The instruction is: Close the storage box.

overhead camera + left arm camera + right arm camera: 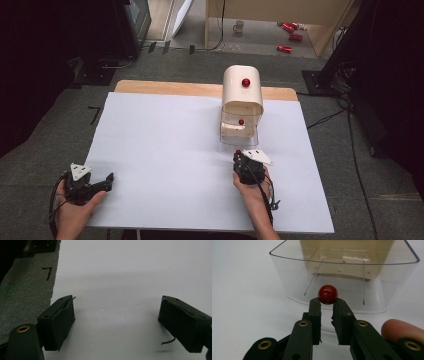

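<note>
Gripping a red ball (327, 294), seemingly a drawer knob, the right tongs (327, 302) contrast with wide-open, empty left tongs (115, 322).

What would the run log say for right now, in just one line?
right gripper: shut on red knob of clear drawer | left gripper: jaws open, holding nothing, over white table | cream box: drawer pulled out
</note>
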A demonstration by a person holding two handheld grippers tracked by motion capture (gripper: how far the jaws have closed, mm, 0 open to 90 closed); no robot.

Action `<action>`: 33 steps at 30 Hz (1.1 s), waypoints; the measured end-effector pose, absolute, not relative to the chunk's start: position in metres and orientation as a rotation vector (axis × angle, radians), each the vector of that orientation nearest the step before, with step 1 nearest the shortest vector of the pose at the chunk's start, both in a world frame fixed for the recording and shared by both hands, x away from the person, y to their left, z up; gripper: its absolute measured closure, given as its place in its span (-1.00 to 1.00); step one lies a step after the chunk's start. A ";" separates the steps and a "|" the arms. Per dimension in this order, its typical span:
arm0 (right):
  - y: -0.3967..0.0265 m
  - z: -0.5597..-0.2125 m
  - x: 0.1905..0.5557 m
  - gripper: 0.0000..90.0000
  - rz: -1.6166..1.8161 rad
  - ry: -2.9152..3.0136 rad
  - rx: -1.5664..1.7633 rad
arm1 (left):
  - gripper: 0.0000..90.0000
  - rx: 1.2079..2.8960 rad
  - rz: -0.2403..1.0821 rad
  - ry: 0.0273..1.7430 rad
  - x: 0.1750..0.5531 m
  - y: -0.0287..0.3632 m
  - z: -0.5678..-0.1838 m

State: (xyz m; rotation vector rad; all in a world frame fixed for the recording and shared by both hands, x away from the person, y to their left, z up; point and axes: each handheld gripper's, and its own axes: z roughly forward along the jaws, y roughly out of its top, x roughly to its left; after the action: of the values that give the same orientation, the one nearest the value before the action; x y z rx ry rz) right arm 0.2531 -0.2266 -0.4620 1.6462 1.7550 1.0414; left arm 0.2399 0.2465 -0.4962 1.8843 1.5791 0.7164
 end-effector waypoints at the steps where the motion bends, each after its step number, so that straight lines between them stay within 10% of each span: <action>1: -0.227 -0.462 0.255 0.74 1.041 1.754 1.646 | -0.70 1.885 0.716 1.579 0.240 0.247 -0.496; 33: -0.229 -0.460 0.293 0.74 1.025 1.743 1.661 | -0.70 1.885 0.715 1.578 0.240 0.247 -0.496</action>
State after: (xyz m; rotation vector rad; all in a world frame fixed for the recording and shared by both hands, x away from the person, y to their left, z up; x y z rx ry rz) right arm 0.2932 -0.2289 -0.4603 1.6613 1.7427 1.0248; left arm 0.2399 0.2467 -0.4961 1.8847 1.5783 0.7149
